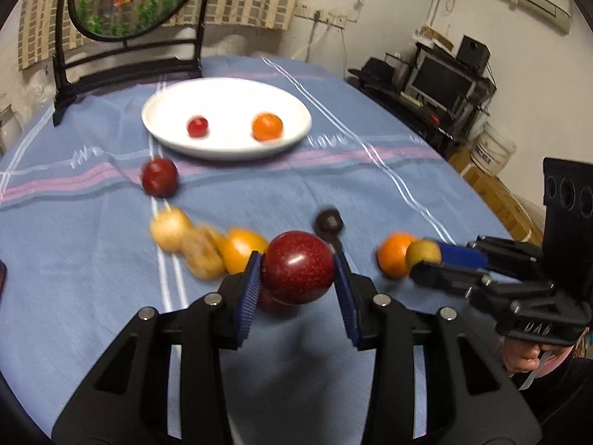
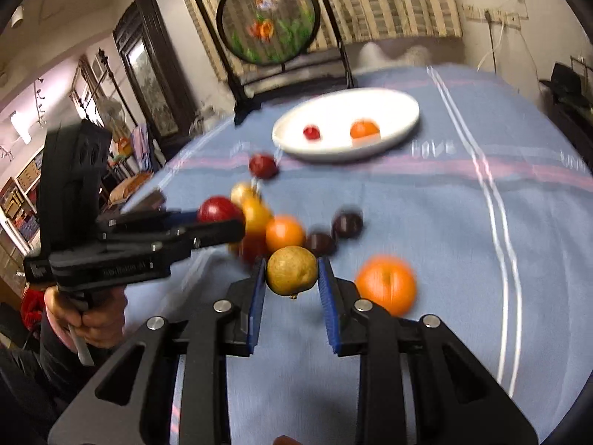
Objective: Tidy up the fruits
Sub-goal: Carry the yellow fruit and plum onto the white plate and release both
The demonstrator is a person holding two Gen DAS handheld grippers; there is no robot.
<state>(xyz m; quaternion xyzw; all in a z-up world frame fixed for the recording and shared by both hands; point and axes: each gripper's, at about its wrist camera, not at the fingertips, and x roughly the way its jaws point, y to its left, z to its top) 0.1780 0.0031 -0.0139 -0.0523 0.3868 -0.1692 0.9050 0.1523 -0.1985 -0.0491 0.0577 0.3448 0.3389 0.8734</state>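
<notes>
Left gripper clamped on a red plum, above the tabletop. Right gripper clamped on a yellow-brown pear. On the white plate (far side): small red fruit, orange.

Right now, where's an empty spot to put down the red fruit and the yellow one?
The plate has bare white between its red fruit and orange, and along its back rim. The blue cloth between plate and pile is free too. The pile by both grippers is crowded.
</notes>
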